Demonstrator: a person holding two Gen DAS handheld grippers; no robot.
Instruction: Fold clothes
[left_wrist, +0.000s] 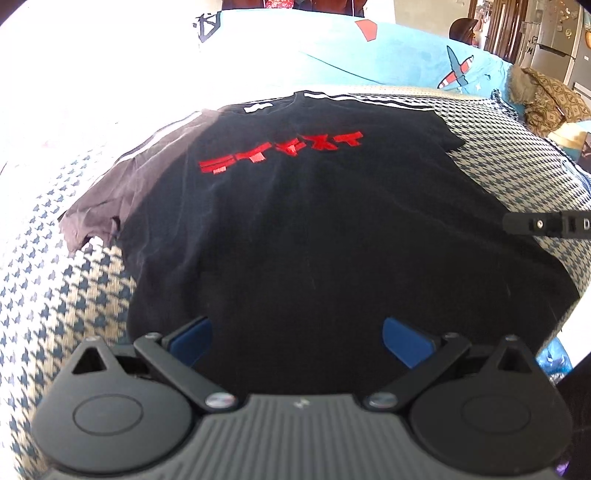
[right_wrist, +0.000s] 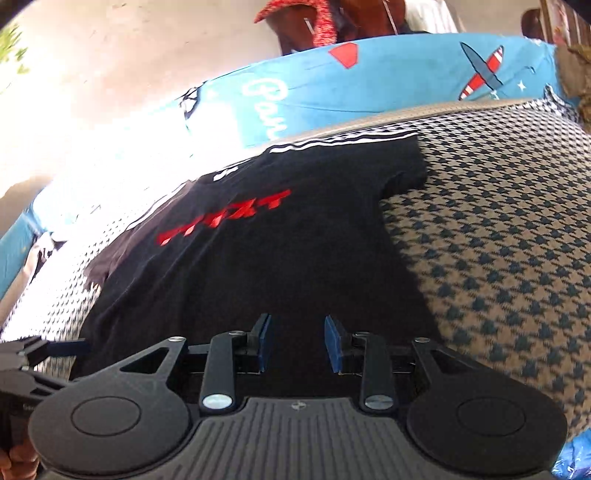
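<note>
A black T-shirt (left_wrist: 314, 221) with red lettering (left_wrist: 280, 149) and white shoulder stripes lies flat, front up, on a houndstooth cover (left_wrist: 55, 295), collar at the far end. My left gripper (left_wrist: 297, 339) hovers over the near hem, its blue pads (left_wrist: 192, 339) spread wide with nothing between them. The right gripper (left_wrist: 546, 223) pokes in from the right edge of that view. In the right wrist view the T-shirt (right_wrist: 277, 258) runs away to the upper left. My right gripper (right_wrist: 299, 341) is over its near right hem, narrowly open and holding nothing. The left gripper (right_wrist: 37, 354) shows at the left edge.
A light blue sheet with aeroplane prints (left_wrist: 406, 51) lies beyond the shirt's collar. A brown patterned cushion (left_wrist: 546, 99) sits at the far right. A person's head (left_wrist: 463, 29) and a fridge (left_wrist: 554, 48) are in the background. Bare houndstooth cover (right_wrist: 498, 240) extends right of the shirt.
</note>
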